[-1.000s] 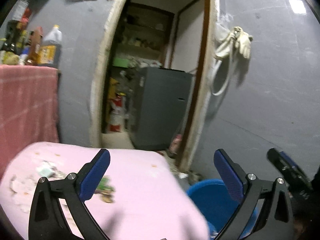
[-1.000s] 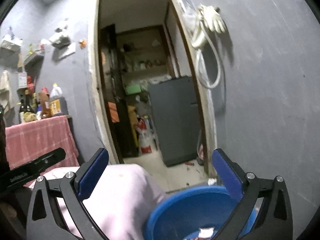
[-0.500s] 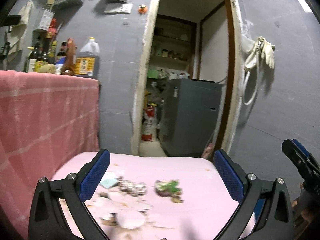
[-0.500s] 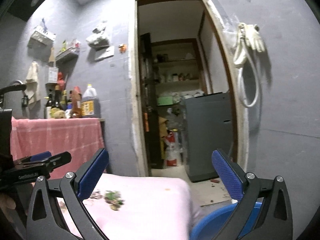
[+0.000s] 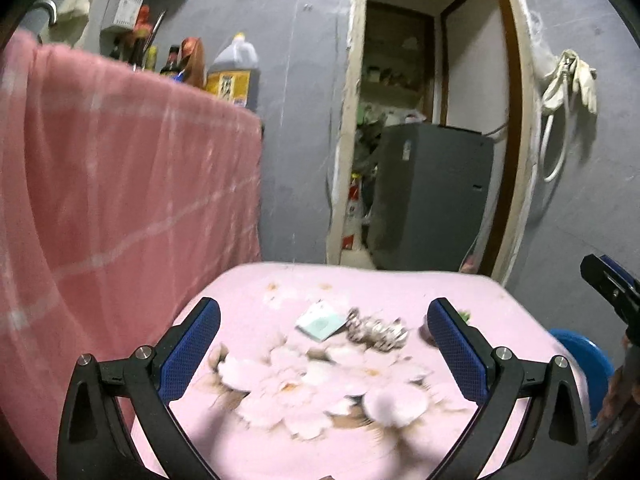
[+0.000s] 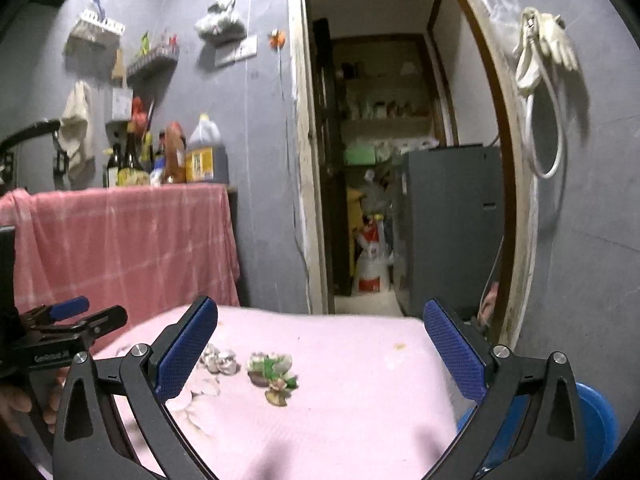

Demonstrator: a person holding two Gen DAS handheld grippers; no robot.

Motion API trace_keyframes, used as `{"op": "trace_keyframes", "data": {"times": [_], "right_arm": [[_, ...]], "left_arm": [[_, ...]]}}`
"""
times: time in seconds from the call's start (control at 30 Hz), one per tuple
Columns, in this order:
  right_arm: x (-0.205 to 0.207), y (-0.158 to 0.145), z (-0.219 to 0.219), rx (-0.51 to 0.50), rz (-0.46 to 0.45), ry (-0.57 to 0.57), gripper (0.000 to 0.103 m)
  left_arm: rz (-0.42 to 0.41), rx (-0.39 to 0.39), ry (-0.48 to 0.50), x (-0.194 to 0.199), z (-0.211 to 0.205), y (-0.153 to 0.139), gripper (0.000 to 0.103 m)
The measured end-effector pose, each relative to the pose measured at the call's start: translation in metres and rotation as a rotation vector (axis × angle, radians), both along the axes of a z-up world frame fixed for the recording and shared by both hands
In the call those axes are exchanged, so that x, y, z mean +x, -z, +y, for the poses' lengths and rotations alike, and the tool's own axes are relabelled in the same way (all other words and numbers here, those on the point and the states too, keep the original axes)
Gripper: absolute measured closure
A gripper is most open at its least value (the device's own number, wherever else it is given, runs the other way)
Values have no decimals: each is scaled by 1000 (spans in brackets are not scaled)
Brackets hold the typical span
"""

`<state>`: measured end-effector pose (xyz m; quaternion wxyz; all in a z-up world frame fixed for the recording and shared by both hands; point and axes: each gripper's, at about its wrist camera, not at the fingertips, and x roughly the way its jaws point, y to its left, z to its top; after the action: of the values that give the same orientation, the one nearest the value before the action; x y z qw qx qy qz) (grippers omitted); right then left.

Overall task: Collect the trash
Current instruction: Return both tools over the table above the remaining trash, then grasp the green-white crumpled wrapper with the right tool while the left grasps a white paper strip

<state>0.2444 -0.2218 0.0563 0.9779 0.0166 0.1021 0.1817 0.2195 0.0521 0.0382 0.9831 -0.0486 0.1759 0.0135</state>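
Observation:
A low table with a pink flowered cloth (image 5: 280, 280) holds scraps of trash. In the left wrist view a pale green paper scrap (image 5: 320, 320) and a crumpled silvery wrapper (image 5: 376, 330) lie between the fingers. In the right wrist view the wrapper (image 6: 218, 358) and a green-and-brown clump of trash (image 6: 272, 372) lie on the cloth (image 6: 360, 360). My left gripper (image 5: 324, 344) is open and empty above the table. My right gripper (image 6: 320, 346) is open and empty, right of the left one (image 6: 68, 320). A blue basin (image 6: 596, 412) stands at the table's right.
A taller counter draped in pink checked cloth (image 5: 120, 200) stands at left, with bottles and an oil jug (image 5: 234, 72) on it. An open doorway (image 6: 392, 160) behind leads to a store room with a grey cabinet (image 5: 432, 196). Gloves and a hose (image 6: 540, 60) hang on the grey wall.
Both grippers have swung left from the blue basin to over the pink table. The trash on the cloth now lies between the left gripper's fingers. Both stay open.

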Motion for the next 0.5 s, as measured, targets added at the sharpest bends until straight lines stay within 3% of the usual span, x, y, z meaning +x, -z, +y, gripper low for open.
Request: {"op": "trace_keyframes", "data": {"times": [0.2,0.4,0.5], "right_arm": [[14,8,15,-33,45,-20,0],[37,20,29,-61,168,-32,0],[49,28,36,-88,231,-43,0]], "left_arm": [[56,-53,-1,8,18,6,2],[230,-67,9,41,32,12,2],[270,-87,18,48,37,19,2]]}}
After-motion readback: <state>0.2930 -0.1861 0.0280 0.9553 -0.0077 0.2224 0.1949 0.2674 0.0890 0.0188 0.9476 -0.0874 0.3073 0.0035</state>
